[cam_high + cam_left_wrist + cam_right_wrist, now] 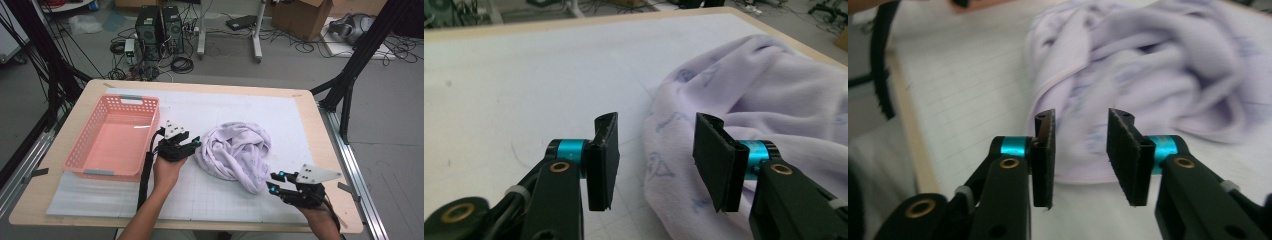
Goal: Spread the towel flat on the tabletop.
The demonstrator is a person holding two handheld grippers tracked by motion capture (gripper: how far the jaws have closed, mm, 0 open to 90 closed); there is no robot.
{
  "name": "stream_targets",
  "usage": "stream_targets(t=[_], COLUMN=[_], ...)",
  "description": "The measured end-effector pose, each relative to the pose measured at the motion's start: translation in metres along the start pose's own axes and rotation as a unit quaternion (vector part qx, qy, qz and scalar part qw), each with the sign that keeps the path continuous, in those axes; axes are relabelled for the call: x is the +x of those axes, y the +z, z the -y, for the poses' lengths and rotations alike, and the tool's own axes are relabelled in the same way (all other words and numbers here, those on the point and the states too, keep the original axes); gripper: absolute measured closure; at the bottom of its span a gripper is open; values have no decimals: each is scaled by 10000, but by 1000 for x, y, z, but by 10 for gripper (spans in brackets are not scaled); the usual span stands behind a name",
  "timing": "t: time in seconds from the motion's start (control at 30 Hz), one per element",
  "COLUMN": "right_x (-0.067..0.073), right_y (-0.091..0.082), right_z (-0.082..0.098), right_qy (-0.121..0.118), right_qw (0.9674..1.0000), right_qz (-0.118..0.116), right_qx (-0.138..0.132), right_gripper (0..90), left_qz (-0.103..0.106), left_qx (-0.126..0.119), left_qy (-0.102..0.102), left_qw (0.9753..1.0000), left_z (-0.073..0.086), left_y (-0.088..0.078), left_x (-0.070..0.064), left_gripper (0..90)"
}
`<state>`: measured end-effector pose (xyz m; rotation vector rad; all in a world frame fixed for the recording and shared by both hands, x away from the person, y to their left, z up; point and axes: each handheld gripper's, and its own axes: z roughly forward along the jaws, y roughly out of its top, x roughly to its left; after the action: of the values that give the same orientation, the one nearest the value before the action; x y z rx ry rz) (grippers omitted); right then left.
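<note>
Left gripper view: we are looking along the left gripper (654, 165) and its jaws are standing parted with nothing pinched — the lilac garment (764, 115) is lying just ahead and to the right of the gap, its near edge running under the right-hand pad but no pad pressing on it. Right gripper view is showing the right gripper (1080, 160) released too, jaws apart, the garment's hemmed edge sitting straight ahead beyond the fingertips, close but apart as far as we can tell.

In the high view we are seeing the garment (235, 152) bunched in a loose heap near the middle of the white mat (280, 120), its longer run going from upper left down to lower right. The left gripper (196, 143) is sitting at the heap's upper-left edge, about touching; the right gripper (272, 182) is waiting just off the lower-right tail. We are judging both about equally near, one at each end — so the next grab is likely turning on each gripper closing on the edge right in front of it.

Around: the pink basket (112, 140) is standing empty left of the left gripper, on the wooden table (320, 125). Nothing is lying between either gripper and the cloth.
</note>
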<state>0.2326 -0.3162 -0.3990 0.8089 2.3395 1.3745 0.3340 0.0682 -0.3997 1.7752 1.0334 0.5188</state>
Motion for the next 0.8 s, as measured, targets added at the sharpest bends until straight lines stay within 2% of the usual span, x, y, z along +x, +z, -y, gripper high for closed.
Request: stream_targets(t=[0.07,0.1,0.17,0.2,0.23,0.27,0.37,0.43,0.53,0.6,0.67,0.73,0.8], right_x=[-9,-12,-18,-20,-23,-25,-34,-40,-49,-55,-61,-65,-69], right_y=[-8,-11,-13,-14,-13,-12,-6,-2,6,13,23,35,48], right_z=[2,3,5,6,7,8,11,12,13,13,11,8,5], right_qy=[177,226,296,335,353,404,539,611,686,759,792,808,761], right_qw=[9994,9989,9978,9973,9967,9960,9938,9928,9915,9904,9897,9892,9881], right_qz=[277,414,582,652,732,794,967,1029,1090,1134,1153,1136,1169], right_qx=[-78,-81,-70,-57,-48,-21,42,105,169,226,314,448,644], right_gripper=[613,607,601,598,591,583,568,565,547,521,509,498,492], left_qz=[371,616,1163,1414,1608,1708,1700,1524,1263,1108,976,1048,1087], left_qx=[98,142,259,346,445,525,871,1057,1224,1256,1266,1241,1194], left_qy=[100,65,-1,-28,-33,-31,38,183,466,694,1119,1215,1233], left_qw=[9992,9980,9929,9893,9860,9839,9816,9825,9833,9834,9808,9792,9792], left_z=[-4,-5,-5,-4,-4,-4,-3,-1,3,5,8,8,7], left_y=[1,3,10,14,19,24,41,52,63,66,67,64,55], left_x=[-11,-18,-32,-39,-47,-54,-70,-78,-85,-91,-94,-91,-86], left_gripper=[530,530,527,518,509,490,404,374,382,439,631,741,774])
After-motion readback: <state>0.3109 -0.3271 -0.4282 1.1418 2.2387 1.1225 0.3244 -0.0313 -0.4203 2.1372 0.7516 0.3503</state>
